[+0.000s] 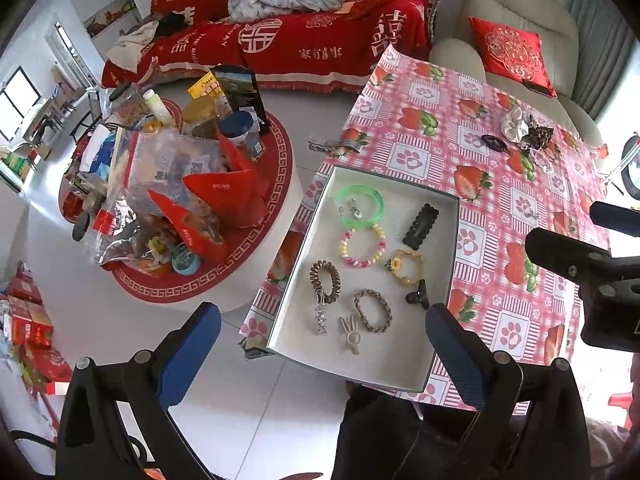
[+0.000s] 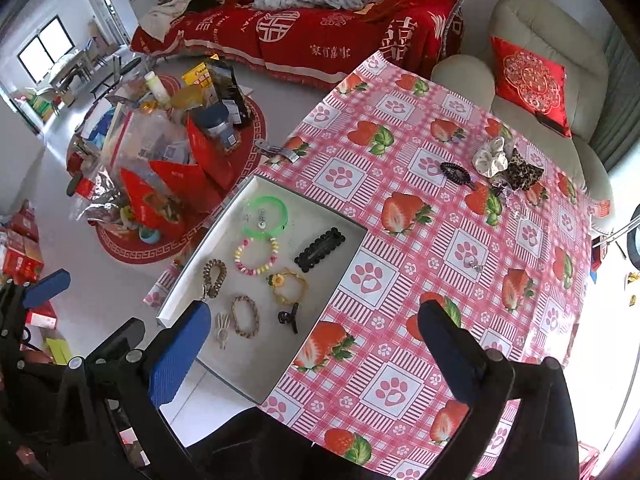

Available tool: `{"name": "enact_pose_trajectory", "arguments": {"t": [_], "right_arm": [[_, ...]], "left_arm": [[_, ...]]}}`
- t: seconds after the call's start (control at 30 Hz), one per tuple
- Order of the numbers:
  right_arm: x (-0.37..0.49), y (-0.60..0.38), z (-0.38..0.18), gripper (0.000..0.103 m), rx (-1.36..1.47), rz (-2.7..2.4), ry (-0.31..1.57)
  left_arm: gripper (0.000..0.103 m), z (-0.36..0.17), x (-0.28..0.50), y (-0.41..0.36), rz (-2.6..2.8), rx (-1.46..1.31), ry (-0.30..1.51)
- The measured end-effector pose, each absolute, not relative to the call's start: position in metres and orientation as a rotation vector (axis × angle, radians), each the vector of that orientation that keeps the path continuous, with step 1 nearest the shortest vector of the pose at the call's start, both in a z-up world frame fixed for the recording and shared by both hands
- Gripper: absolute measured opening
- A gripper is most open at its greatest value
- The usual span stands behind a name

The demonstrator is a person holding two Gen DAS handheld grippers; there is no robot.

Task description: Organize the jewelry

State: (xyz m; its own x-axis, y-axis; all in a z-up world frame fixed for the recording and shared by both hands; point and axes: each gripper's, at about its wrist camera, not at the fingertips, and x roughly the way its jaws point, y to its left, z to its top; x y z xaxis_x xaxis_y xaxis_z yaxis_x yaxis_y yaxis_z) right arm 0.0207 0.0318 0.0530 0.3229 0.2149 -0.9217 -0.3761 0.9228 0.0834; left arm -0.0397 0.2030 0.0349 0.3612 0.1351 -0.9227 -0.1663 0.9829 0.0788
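Both my grippers hang over the near table edge, jaws wide apart and empty — the left gripper (image 1: 324,344) above the white tray (image 1: 436,352), the right gripper (image 2: 316,354) just right of it. The tray already holds bracelets, clips and a black barrette (image 2: 320,255). Far across the strawberry tablecloth (image 2: 400,396), toward the right, lie the loose pieces: a black coil hair tie (image 2: 455,173), its long axis running left to right, beside a white scrunchie (image 2: 490,158) and a leopard scrunchie (image 2: 522,176). My right hand looks nearer — it should reach out.

Both wrist cameras look steeply down from above the bench's (image 1: 500,200) near edge, sharing the white tray (image 2: 256,376) at its left edge.
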Motion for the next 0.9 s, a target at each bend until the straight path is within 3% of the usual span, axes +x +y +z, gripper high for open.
{"name": "enact_pose_trajectory", "arguments": {"t": [0.9], "right_arm": [[0.0154,0.0346,0.0541,0.103,-0.151,0.389,1.185]], "left_arm": [[0.103,0.0350,-0.0408,0.2013,0.196,-0.030,1.186]]}}
